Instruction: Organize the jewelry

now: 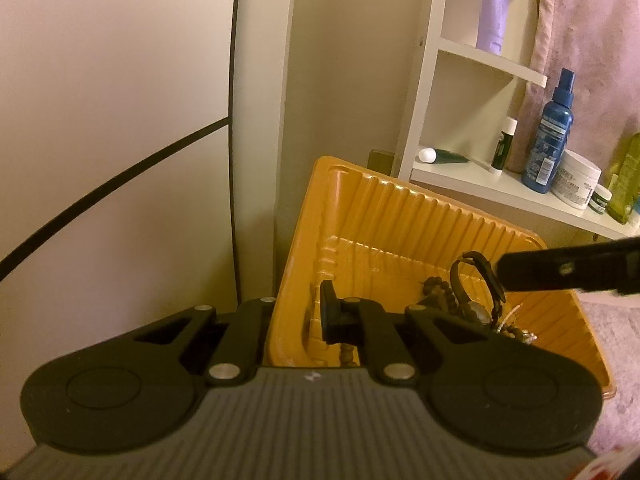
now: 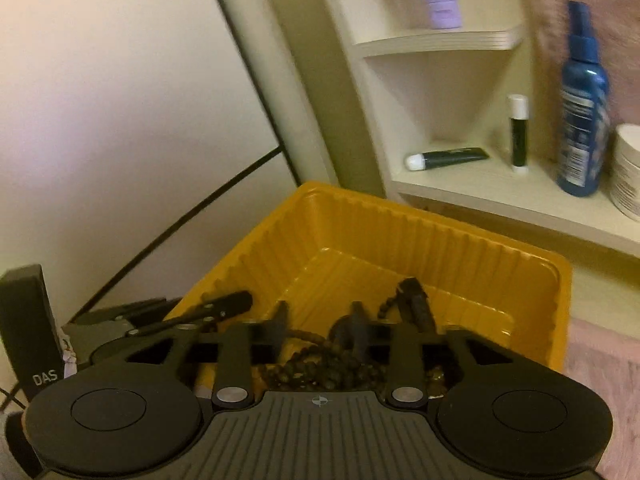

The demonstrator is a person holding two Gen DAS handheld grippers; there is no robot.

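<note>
A yellow ribbed tray [image 2: 460,240] sits at the shelf's [image 1: 516,196] foot, tipped up on its left edge, where the left gripper [image 1: 320,312] is clamped shut on the rim. Inside, at the near wall, lie dark bead strands [image 2: 320,372] and a watch [image 1: 476,304]. The right gripper [image 2: 320,324] hangs over the beads, jaws parted, gripping nothing. Closing here might snag several tangled strands, dragging them out together.
</note>
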